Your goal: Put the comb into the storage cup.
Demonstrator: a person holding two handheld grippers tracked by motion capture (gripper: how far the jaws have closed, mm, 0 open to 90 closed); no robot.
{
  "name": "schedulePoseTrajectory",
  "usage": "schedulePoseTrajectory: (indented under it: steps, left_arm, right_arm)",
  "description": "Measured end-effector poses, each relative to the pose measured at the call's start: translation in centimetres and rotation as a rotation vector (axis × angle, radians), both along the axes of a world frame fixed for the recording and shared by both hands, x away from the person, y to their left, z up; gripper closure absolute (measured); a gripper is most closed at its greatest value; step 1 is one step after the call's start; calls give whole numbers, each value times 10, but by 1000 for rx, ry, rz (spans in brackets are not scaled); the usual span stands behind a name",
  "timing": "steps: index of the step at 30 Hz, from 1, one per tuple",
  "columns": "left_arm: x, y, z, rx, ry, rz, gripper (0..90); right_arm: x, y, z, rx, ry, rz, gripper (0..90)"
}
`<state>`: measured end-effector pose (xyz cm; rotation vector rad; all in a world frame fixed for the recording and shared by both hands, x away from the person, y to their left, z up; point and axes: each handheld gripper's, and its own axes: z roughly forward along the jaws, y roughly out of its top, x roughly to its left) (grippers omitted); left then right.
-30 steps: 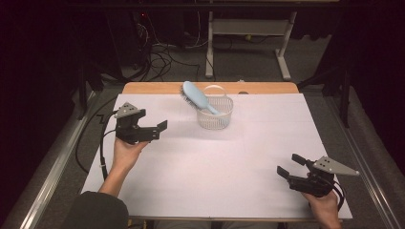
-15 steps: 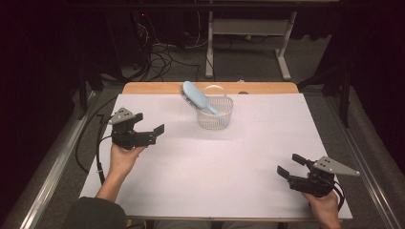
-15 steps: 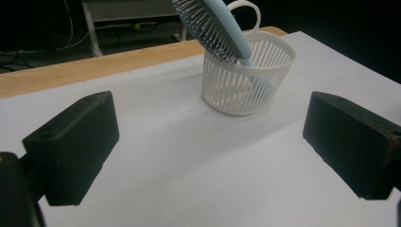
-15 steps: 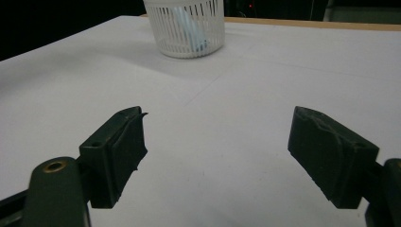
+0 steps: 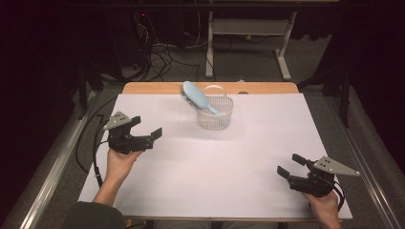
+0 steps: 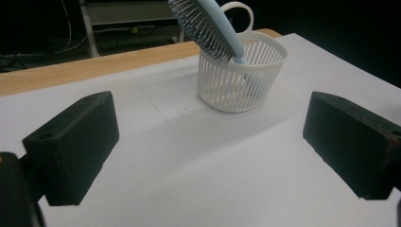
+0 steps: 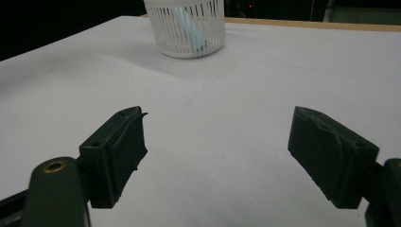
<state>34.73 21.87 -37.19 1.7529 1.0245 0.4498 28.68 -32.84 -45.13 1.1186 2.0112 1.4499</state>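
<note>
A white table point(image 5: 229, 191) fills the middle of the high view. The white basket point(image 5: 215, 114) sits upper centre, the blue hairbrush point(image 5: 197, 97) leaning out with its handle end hidden inside. The left gripper point(image 5: 145, 137) at mid-left and the right gripper point(image 5: 289, 167) at lower right both hold their jaws apart, empty.

White table point(image 5: 239, 167) fills mid frame, wooden strip along its far edge. White slatted basket point(image 5: 215, 114) sits upper centre; light blue hairbrush point(image 5: 197, 98) stands tilted in it, bristle head sticking out up-left over the rim. Left gripper point(image 5: 149, 134) at left of frame, jaws apart, nothing between them, pointing right, well apart from basket. Right gripper point(image 5: 290, 165) lower right, jaws apart, empty, pointing up-left. Cables on floor at top.
</note>
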Motion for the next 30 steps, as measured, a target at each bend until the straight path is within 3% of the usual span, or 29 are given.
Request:
schedulePoseTrajectory:
  steps: [30]
  left_arm:
    - [-23, 11, -8, -5, -17, 1, 37]
  right_arm:
    - [1, 1, 0, -3, 2, 0, 200]
